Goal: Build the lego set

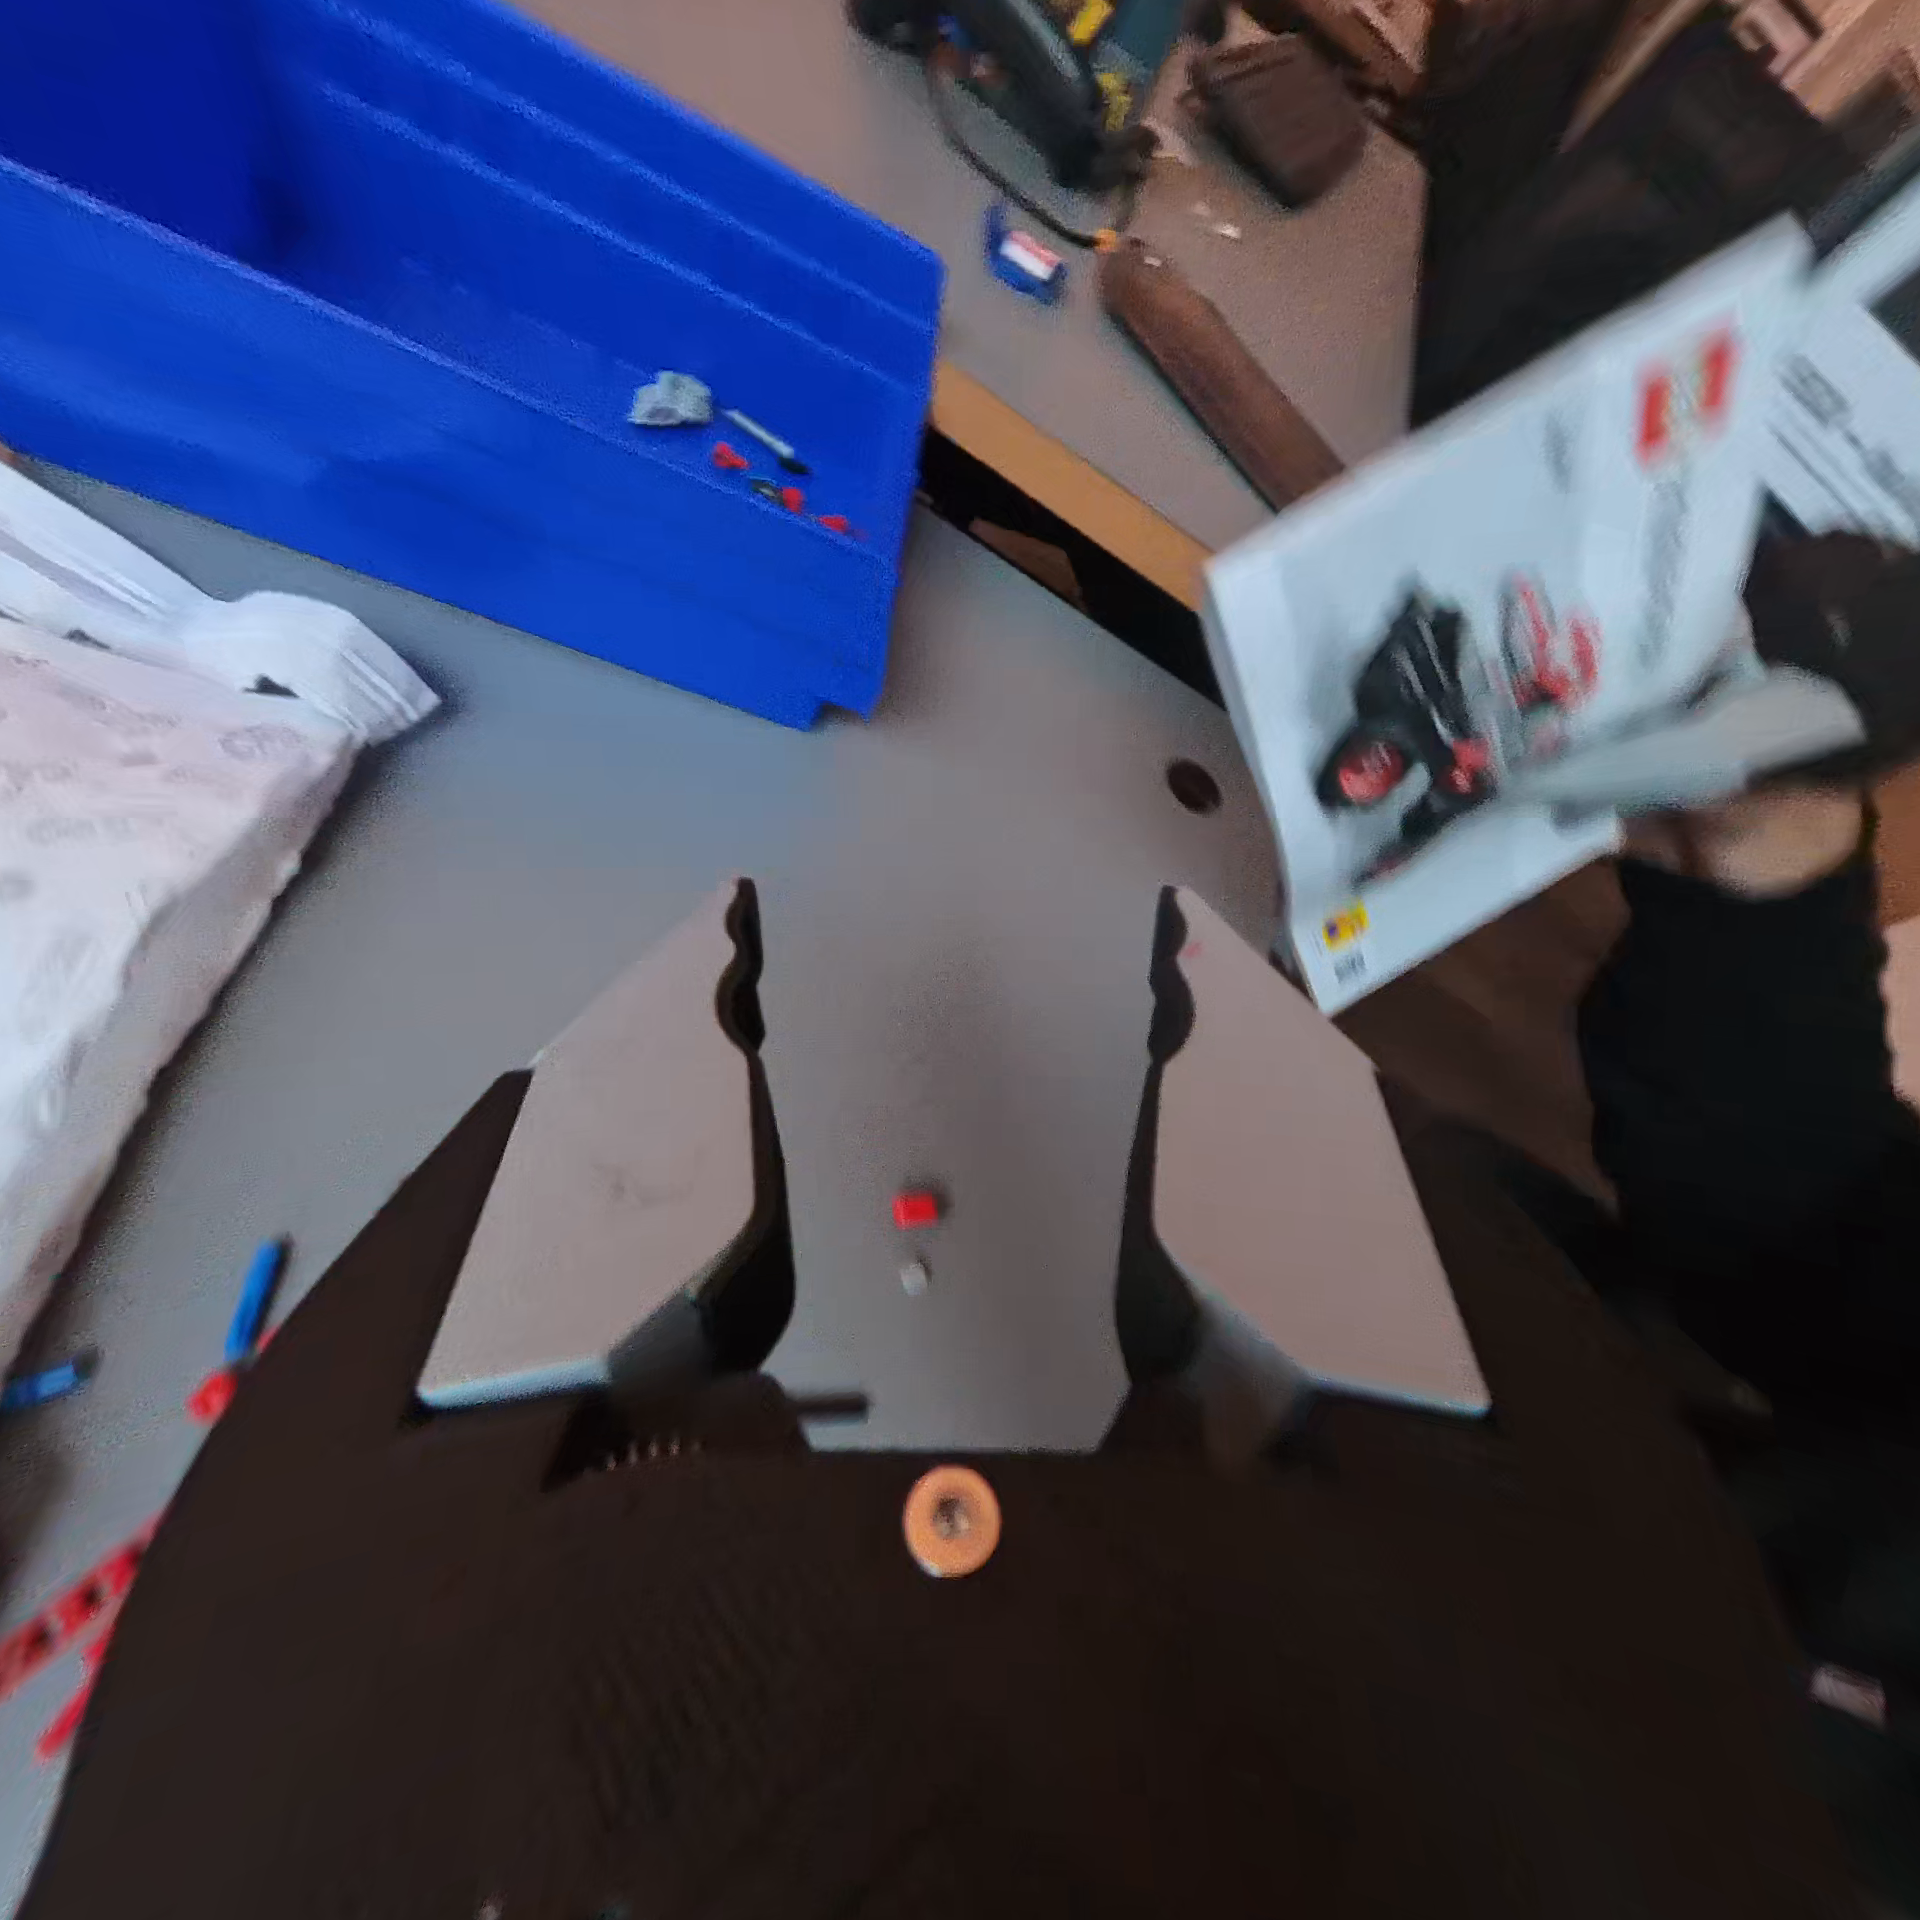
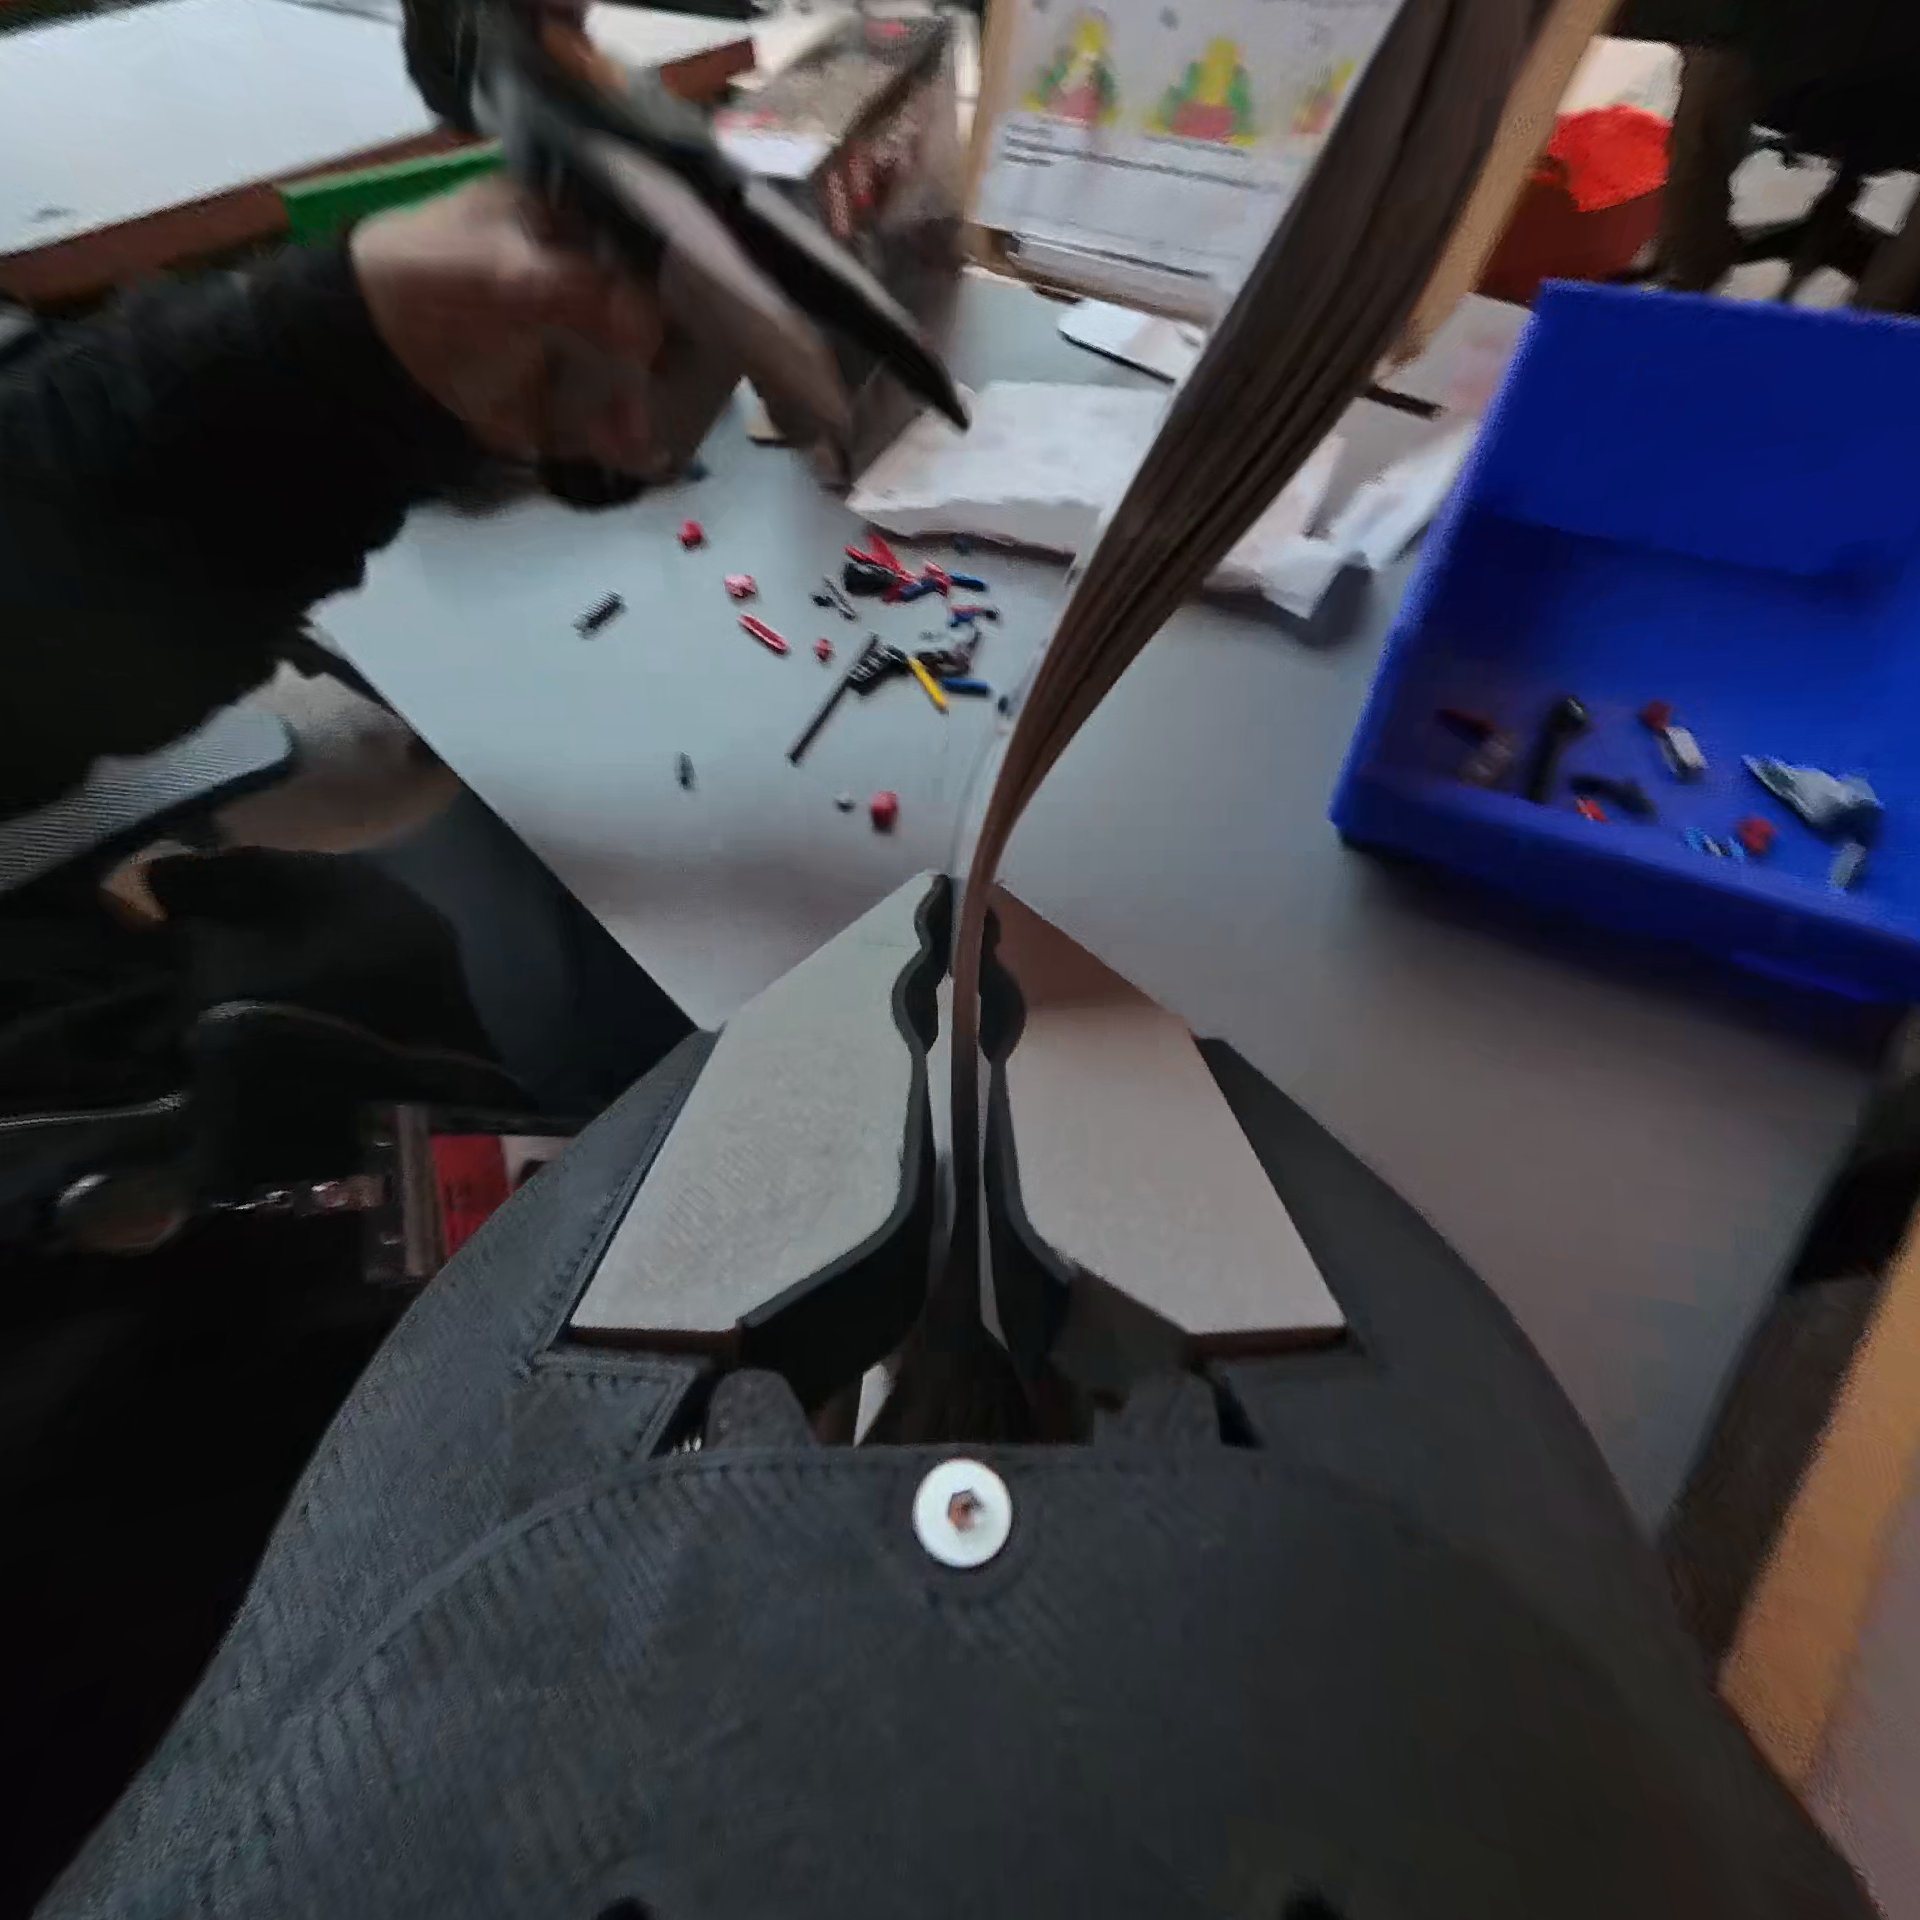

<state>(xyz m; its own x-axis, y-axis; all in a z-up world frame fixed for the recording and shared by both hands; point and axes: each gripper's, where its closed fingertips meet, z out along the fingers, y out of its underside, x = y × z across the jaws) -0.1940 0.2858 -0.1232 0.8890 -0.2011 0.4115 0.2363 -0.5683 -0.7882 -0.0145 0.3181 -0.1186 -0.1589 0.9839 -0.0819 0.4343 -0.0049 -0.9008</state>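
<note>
Right wrist view shows the right claw (image 2: 964, 940) closed on the instruction booklet (image 2: 1164, 436), gripping its lower edge; the pages rise and fan above the desk (image 2: 1299, 1039). Loose lego pieces (image 2: 894, 623) lie scattered on the desk beyond, with bare surface around them. Just right stands the blue bin (image 2: 1662, 623), holding a few pieces, near the desk edge. The left claw (image 1: 956, 904) is open above a small red piece (image 1: 914, 1208), holding nothing.
</note>
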